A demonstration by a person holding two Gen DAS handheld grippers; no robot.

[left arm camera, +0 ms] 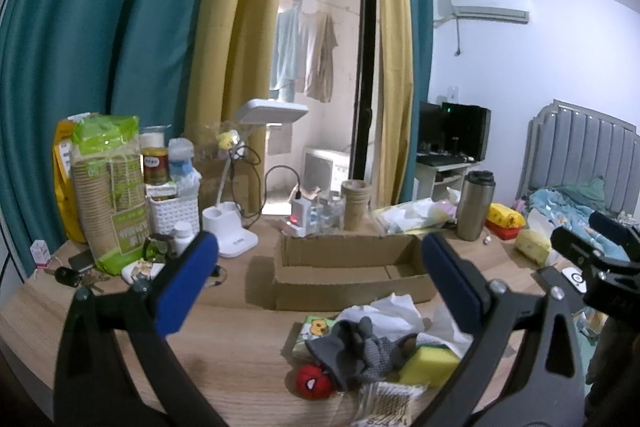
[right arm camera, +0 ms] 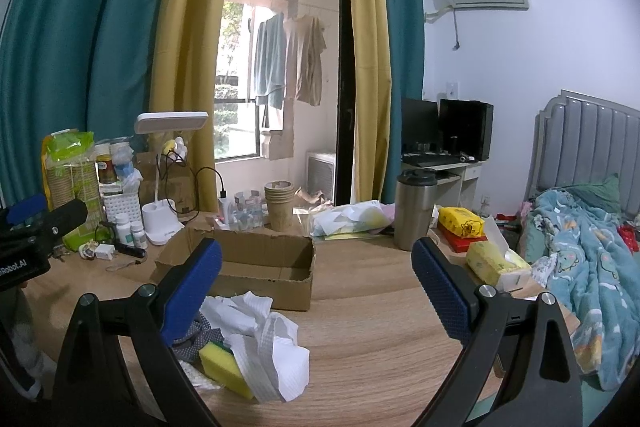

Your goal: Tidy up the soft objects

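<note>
A heap of soft things lies on the wooden table in front of an open cardboard box (left arm camera: 352, 269) (right arm camera: 256, 267). In it are a white cloth (left arm camera: 394, 315) (right arm camera: 276, 351), a grey knit cloth (left arm camera: 360, 351), a yellow sponge (left arm camera: 428, 363) (right arm camera: 224, 363), a red Spider-Man plush ball (left arm camera: 314, 379) and a cartoon tissue pack (left arm camera: 316, 331). My left gripper (left arm camera: 320, 283) is open above the heap, holding nothing. My right gripper (right arm camera: 316, 291) is open too, with the heap below its left finger. Each gripper shows at the edge of the other's view.
At the back left stand a pack of paper cups (left arm camera: 108, 195), bottles, a white basket (left arm camera: 174, 213) and a desk lamp (left arm camera: 236, 223). A steel tumbler (right arm camera: 414, 211), stacked paper cups (right arm camera: 280, 205) and yellow tissue packs (right arm camera: 496, 263) stand behind and right. A bed (right arm camera: 588, 267) adjoins the table's right edge.
</note>
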